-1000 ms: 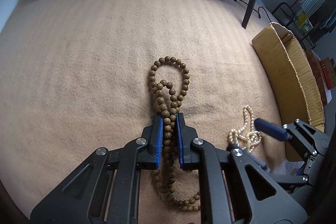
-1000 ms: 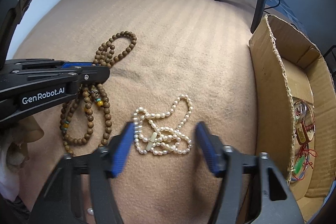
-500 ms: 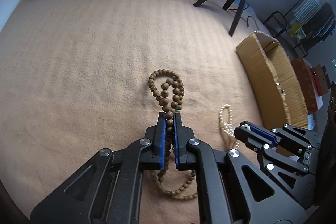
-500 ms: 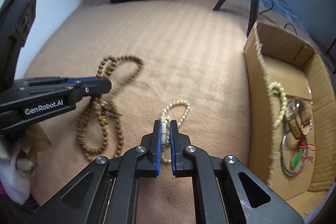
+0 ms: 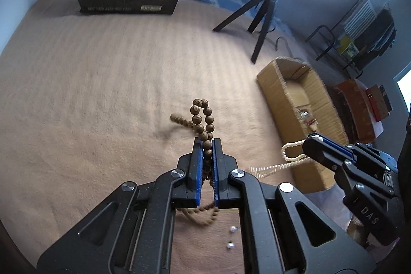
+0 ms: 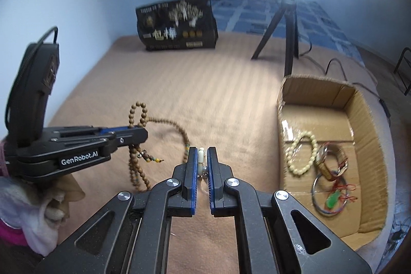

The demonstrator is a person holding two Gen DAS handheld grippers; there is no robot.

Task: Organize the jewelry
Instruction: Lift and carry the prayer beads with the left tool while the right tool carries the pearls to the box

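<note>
The left gripper point(image 5: 207, 145) had its blue-lined jaws clamped on the wooden bead strand point(image 5: 203, 120), lifted clear of the tan blanket point(image 5: 90, 94). In the left wrist view a loop of larger beads stood up past the fingertips, a thinner length trailed left in motion blur, and more of the strand sagged below the jaws, partly hidden by the gripper body. To the right, the right gripper point(image 5: 314, 139) held the pearl necklace point(image 5: 290, 153), whose hanging end was smeared into streaks. Two small loose beads point(image 5: 230, 238) lay on the blanket near the camera. The cardboard box point(image 5: 277, 94) sat far right; its contents were too blurred to name from here, and its near end was cut off by the right gripper.

In the right wrist view the right gripper point(image 6: 203, 161) was closed on the pearl necklace point(image 6: 201, 158) — only a pale clasp piece and a bead showed between the jaws, the rest hidden underneath. At left, the left gripper point(image 6: 138, 132) carried the wooden bead strand point(image 6: 138, 120), draped above and below its tip. Inside the cardboard box point(image 6: 370, 120) lay a cream bead bracelet point(image 6: 303, 153), a watch-like piece and a bangle with red cord — fine detail unclear.
</note>
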